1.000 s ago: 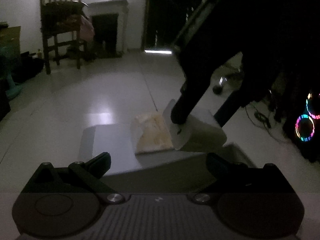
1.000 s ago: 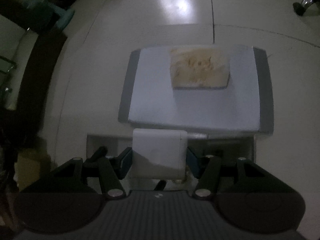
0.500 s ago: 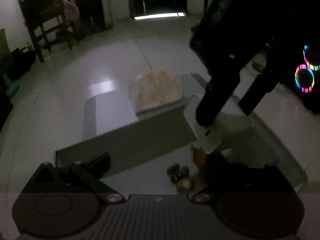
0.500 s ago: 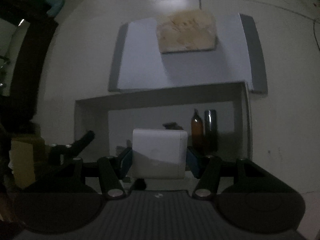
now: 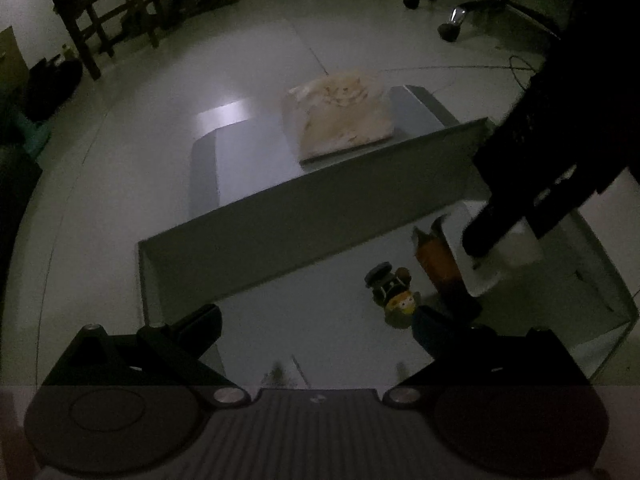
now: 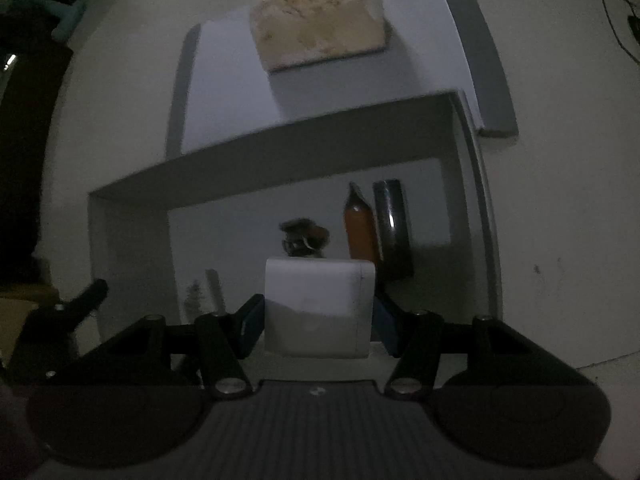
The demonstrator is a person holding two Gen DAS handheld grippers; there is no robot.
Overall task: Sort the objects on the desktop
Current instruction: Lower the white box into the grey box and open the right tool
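Note:
My right gripper (image 6: 318,316) is shut on a white box-shaped object (image 6: 320,312) and holds it over an open grey storage box (image 6: 128,224). In the left wrist view the right gripper (image 5: 500,224) hangs over the storage box's right side (image 5: 600,264) with the white object (image 5: 508,252). Inside the box lie a small toy figure (image 5: 394,294), an orange bottle-like item (image 6: 360,228) and a dark cylinder (image 6: 390,220). My left gripper (image 5: 316,326) is open and empty above the box's near left part.
The box's lid (image 5: 248,152) lies flat on the floor beyond it, with a beige cloth-like pack (image 5: 340,116) on it. A wooden chair (image 5: 100,12) stands far left and an office chair base (image 5: 452,4) far right. Cables (image 6: 620,8) run along the floor.
Both grippers have moved forward and down over the storage box. Its inside and contents have come into view. The right gripper still holds the white object.

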